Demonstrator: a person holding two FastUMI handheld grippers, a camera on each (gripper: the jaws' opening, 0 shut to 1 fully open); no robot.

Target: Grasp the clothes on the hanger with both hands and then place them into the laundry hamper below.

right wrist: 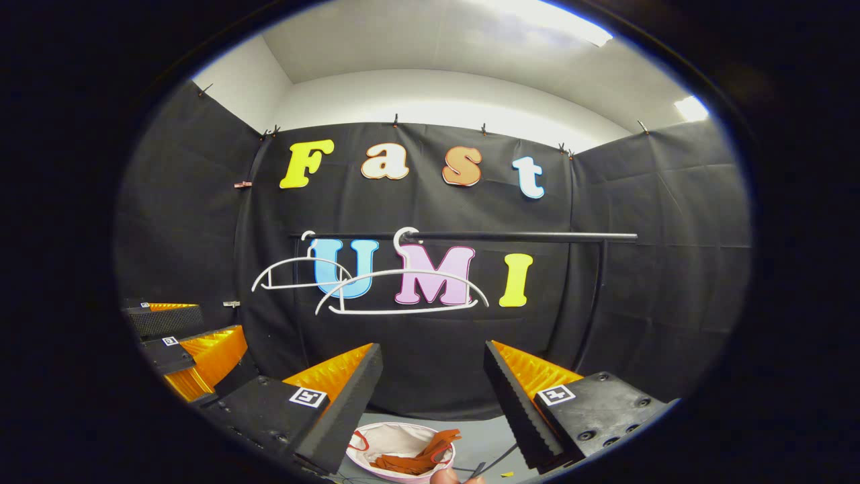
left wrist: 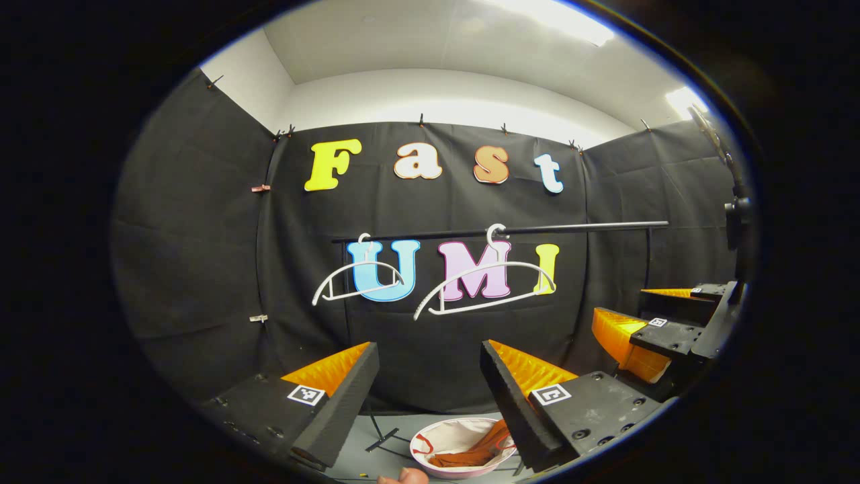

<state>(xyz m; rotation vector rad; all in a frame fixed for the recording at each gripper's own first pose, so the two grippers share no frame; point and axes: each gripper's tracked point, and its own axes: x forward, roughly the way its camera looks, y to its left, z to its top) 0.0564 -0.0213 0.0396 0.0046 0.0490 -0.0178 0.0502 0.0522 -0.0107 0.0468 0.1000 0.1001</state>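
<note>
Orange-brown clothes lie inside the white round laundry hamper on the floor, low between my left gripper's fingers. My left gripper is open and holds nothing. In the right gripper view the same clothes rest in the hamper, below my right gripper, which is also open with nothing in it. Two white hangers hang bare on the black rail. Each gripper appears beside the other: the right gripper at the right, the left gripper at the left.
The rail stands on a dark upright post at the right, in front of the black cloth wall. A dark stand with a device rises at the far right. A fingertip shows at the bottom edge. The floor is grey.
</note>
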